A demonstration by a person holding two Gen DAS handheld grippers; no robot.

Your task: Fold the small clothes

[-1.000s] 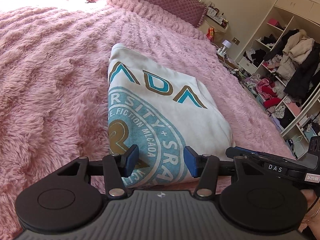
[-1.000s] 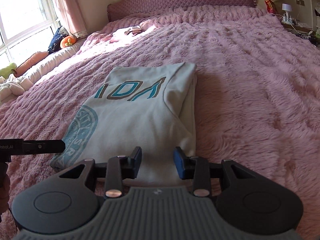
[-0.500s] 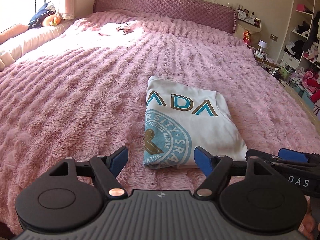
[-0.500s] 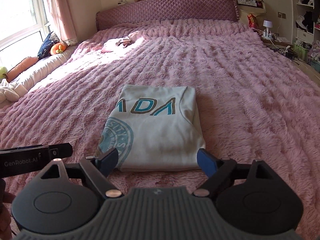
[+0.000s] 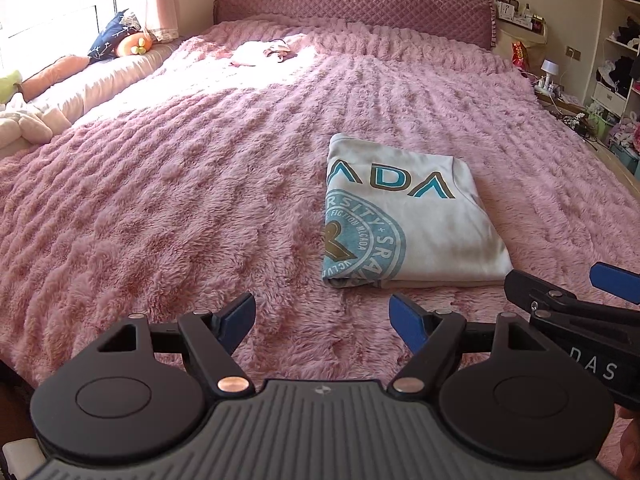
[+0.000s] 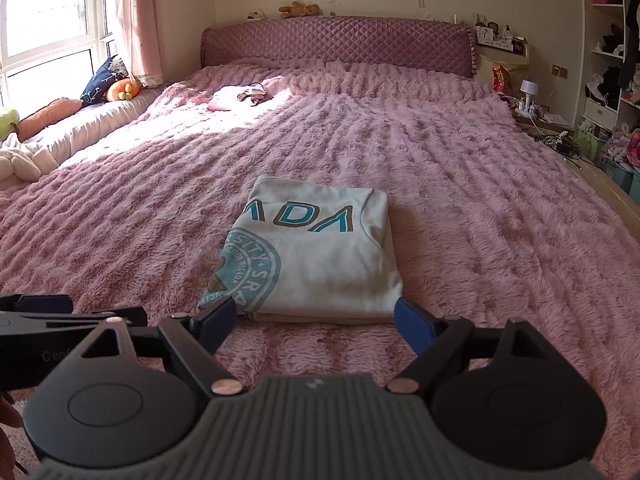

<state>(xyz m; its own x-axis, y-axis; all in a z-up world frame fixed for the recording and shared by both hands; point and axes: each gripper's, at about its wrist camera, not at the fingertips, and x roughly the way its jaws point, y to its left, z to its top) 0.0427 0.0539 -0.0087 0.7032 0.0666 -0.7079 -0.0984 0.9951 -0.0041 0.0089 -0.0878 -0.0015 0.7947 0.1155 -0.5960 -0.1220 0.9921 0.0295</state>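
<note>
On the bedspread (image 6: 460, 208): folded shirt (image 6: 320, 264), print half-hidden

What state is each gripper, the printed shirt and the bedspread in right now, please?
Left gripper: open, holding nothing, over the blanket.
Right gripper: open, holding nothing.
White T-shirt with teal print: folded into a flat rectangle, lying untouched.
Fluffy pink blanket: spread over the bed.

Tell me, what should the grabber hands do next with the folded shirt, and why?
Probably nothing more than lifting away. The shirt already lies folded in a neat rectangle on the pink blanket, and both the left gripper and right gripper are open, holding nothing.
</note>
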